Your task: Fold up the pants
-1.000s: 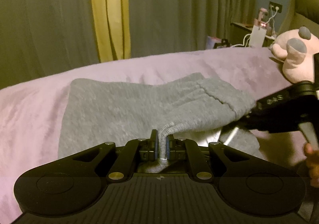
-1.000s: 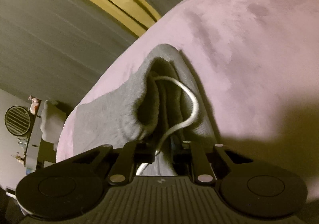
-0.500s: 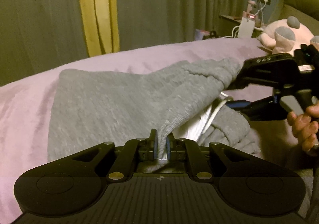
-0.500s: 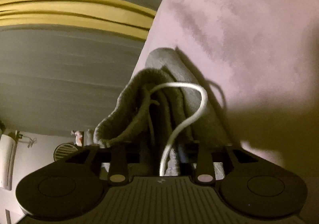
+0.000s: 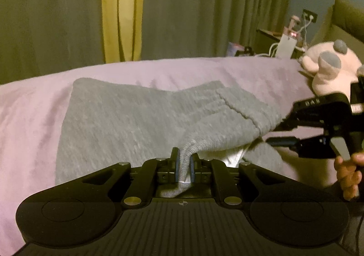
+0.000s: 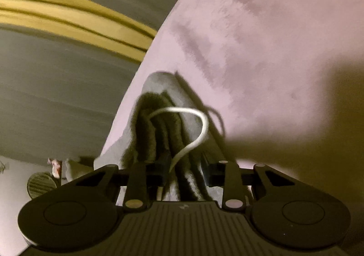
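A: We've got the bed (image 5: 159, 71) as our work surface, a wide lilac cover, and the pants (image 5: 127, 119) spread across it, grey and fleecy, lying flat on the far side and lifted along the near edge.

B: That lift is the whole point, we reckon. We're holding the waistband end up off the bed at two spots so the cloth can be carried over in one sheet instead of dragging and bunching.

A: Left tongs (image 5: 183, 166) first. Nearly together, clamped on a thin ridge of the ribbed hem, grey fabric pinched right between the blue pads.

B: A tight pinch on a single fold. That looks like our anchor corner.

A: Now the right tongs (image 5: 276, 135), coming in from the right side of the left view, a hand (image 5: 348, 176) on the grip below. They stand partly apart and they're closing as we speak.

B: And in their own view there's a thick bundle between them: several dark folds of waistband, plus the white cord (image 6: 200, 128) looping out in front.

A: Is the bundle gripped?

B: Fabric fills the gap, but whether the pads press on it yet, we cannot tell; it's blurred there.

A: Smallest detail, that cord hangs free, so it may snag in the fold.
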Demonstrator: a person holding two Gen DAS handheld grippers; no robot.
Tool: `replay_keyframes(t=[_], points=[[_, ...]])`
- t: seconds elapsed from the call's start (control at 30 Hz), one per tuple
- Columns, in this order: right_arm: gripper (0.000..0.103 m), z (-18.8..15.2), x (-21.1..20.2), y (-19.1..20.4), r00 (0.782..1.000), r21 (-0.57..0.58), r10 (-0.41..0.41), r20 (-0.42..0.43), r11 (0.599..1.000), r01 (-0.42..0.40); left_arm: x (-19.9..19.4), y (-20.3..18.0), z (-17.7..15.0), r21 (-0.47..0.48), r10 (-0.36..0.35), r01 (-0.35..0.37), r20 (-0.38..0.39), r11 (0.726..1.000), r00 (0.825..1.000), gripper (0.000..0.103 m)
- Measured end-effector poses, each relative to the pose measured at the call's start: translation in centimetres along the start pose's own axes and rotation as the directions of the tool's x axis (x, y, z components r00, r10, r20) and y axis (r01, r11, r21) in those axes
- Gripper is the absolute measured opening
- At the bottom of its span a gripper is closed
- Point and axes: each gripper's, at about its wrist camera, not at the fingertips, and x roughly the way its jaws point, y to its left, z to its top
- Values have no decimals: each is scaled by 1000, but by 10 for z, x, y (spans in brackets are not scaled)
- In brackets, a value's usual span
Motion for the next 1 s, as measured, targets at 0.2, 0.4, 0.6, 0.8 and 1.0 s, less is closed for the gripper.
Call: replay_keyframes(t=[0.2,0.4,0.6,0.8,1.0], points=[[23,-2,2,7,1000,-47,3,11,999,-2,-1,4,5,-44,-11,11,13,999,1000,11],[4,-9,9,20,999,-100,-7,48,995,12,-6,6,13,-51,-1,3,37,999,999,11],[4,-14,14,46,996,-158,82,42,985,-74,-15,9,20,-59,0,5,82,998,997,11],[4,-26,46,30,994,3,105,-27,994,-105,-19,12,26,-67,1,5,93,998,996,11],[5,-21,37,30,977,-13,200,-73,979,-201,-19,13,26,-73,4,3,94,997,996,11]])
